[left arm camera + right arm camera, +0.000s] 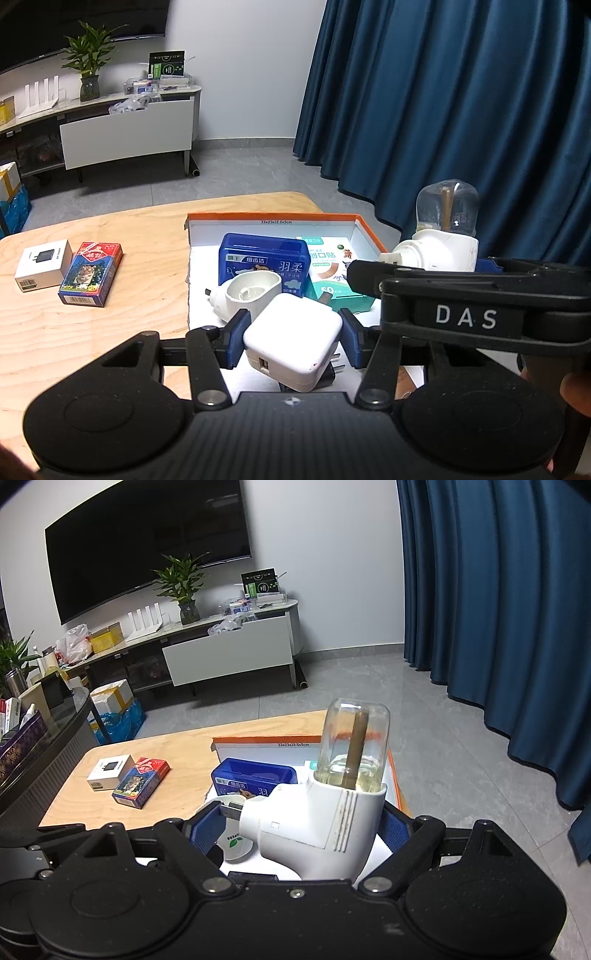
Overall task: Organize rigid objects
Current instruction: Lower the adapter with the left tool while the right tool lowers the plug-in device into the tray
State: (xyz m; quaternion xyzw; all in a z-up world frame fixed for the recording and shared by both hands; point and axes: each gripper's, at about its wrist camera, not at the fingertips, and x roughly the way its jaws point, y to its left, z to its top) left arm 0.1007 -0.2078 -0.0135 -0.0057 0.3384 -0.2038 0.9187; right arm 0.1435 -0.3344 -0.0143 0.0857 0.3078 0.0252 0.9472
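Note:
My left gripper [293,341] is shut on a white charger plug [293,345] and holds it over the near end of the orange-rimmed box [273,218]. My right gripper [299,829] is shut on a white mosquito repellent heater with a clear bottle [321,812]; in the left wrist view the heater [439,240] hangs over the box's right edge. Inside the box lie a blue floss box [264,262], a green bandage box [340,277] and a second white heater without a bottle [247,295].
A small white box [44,269] and a pack of playing cards [90,273] lie on the wooden table [92,332] left of the box. A TV stand [229,650], floor and blue curtain [498,609] are beyond.

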